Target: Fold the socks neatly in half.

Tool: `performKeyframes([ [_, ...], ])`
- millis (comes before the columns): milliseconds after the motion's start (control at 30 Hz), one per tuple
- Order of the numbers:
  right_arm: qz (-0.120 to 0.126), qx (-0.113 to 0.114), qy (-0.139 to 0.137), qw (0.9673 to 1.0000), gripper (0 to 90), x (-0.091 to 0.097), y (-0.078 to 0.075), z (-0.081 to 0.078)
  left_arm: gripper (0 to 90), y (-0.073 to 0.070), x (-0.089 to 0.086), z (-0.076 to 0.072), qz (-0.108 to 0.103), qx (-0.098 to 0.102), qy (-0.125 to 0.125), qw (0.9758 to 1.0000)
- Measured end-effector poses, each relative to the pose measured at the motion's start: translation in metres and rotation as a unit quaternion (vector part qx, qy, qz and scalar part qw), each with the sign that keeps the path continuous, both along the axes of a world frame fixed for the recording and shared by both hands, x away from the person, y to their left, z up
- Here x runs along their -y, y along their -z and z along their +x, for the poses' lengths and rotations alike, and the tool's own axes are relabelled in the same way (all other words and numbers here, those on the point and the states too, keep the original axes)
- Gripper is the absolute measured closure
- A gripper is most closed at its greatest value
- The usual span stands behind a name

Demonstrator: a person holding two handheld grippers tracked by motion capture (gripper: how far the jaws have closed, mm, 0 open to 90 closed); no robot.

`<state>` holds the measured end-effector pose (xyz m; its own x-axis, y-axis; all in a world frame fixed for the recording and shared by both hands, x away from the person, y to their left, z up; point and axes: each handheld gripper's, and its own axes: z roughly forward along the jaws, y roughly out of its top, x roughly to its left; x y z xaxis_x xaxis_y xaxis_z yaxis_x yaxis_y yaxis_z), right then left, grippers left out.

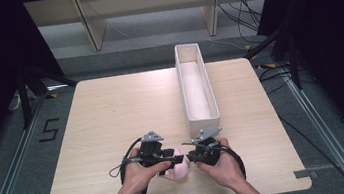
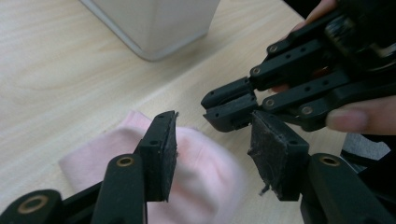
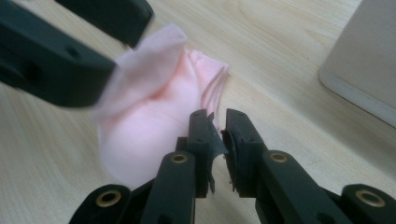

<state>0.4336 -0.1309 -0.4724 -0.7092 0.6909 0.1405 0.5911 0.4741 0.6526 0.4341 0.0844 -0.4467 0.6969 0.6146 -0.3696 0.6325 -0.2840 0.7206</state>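
A crumpled pink cloth [image 1: 178, 170] lies on the wooden table [image 1: 112, 115] near its front edge, between my two grippers. My left gripper [image 1: 173, 160] reaches over it from the left. In the left gripper view its jaws [image 2: 212, 149] stand apart, with the cloth [image 2: 201, 177] under them and no pad pressing on it. In the right gripper view a raised fold of the cloth [image 3: 140, 121] stands between the left gripper's jaws [image 3: 123, 46]. My right gripper [image 3: 217, 123] has its jaws a narrow gap apart at the cloth's right edge, nothing between them.
A long white open box [image 1: 202, 118] stands on the table just beyond the grippers and runs to the far edge; its near corner [image 2: 154, 23] shows in the left gripper view. Bare wood lies to the left and right of the hands.
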Motion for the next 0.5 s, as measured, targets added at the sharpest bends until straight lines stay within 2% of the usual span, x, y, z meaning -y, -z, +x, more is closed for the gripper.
performKeyframes([
  [33, -0.003, 0.009, -0.002, 1.0, 80.8, 0.001, 0.001, 0.001, 50.4, -0.003, -0.003, 0.0, -0.001, 0.003, -0.005, 1.0],
  [67, 0.001, -0.001, 0.002, 1.0, 80.7, 0.001, 0.0, 0.0, 51.0, -0.005, -0.006, 0.001, -0.001, 0.009, -0.01, 0.9999],
  [100, 0.0, 0.002, 0.005, 1.0, 80.8, 0.002, 0.0, 0.0, 51.5, -0.006, -0.009, 0.001, -0.004, 0.008, -0.011, 0.9999],
  [133, 0.008, 0.006, 0.006, 0.9999, 80.8, 0.001, 0.001, 0.001, 52.3, -0.007, -0.012, 0.002, -0.006, 0.011, -0.017, 0.9998],
  [167, 0.003, 0.015, -0.001, 0.9999, 80.8, 0.002, 0.002, 0.002, 53.3, -0.008, -0.015, 0.003, -0.003, 0.012, -0.019, 0.9997],
  [200, 0.002, 0.005, 0.003, 1.0, 80.7, 0.002, -0.001, 0.001, 54.5, -0.007, -0.018, 0.003, 0.004, 0.011, -0.024, 0.9997],
  [267, 0.007, 0.002, 0.003, 1.0, 80.5, 0.002, -0.003, 0.0, 57.2, -0.003, -0.023, 0.004, 0.026, 0.012, -0.026, 0.9993],
  [300, 0.006, 0.002, 0.005, 1.0, 80.2, 0.002, -0.004, 0.0, 59.2, 0.001, -0.025, 0.004, 0.035, 0.005, -0.024, 0.9991],
  [367, 0.02, 0.009, 0.004, 0.9998, 79.9, -0.001, -0.005, 0.0, 62.7, 0.009, -0.026, 0.003, 0.049, -0.007, -0.018, 0.9986],
  [400, 0.013, 0.012, -0.005, 0.9998, 79.7, -0.001, -0.006, 0.0, 64.0, 0.014, -0.026, 0.002, 0.053, -0.009, -0.017, 0.9984],
  [433, 0.019, 0.002, -0.001, 0.9998, 79.4, -0.004, -0.009, -0.002, 65.1, 0.017, -0.025, 0.002, 0.055, -0.012, -0.008, 0.9984],
  [467, 0.034, 0.003, 0.005, 0.9994, 79.1, -0.007, -0.009, -0.003, 66.0, 0.02, -0.024, 0.001, 0.052, -0.012, -0.008, 0.9985],
  [500, 0.024, -0.005, 0.005, 0.9997, 78.8, -0.009, -0.012, -0.004, 66.7, 0.023, -0.022, 0.001, 0.053, -0.013, -0.004, 0.9985],
])
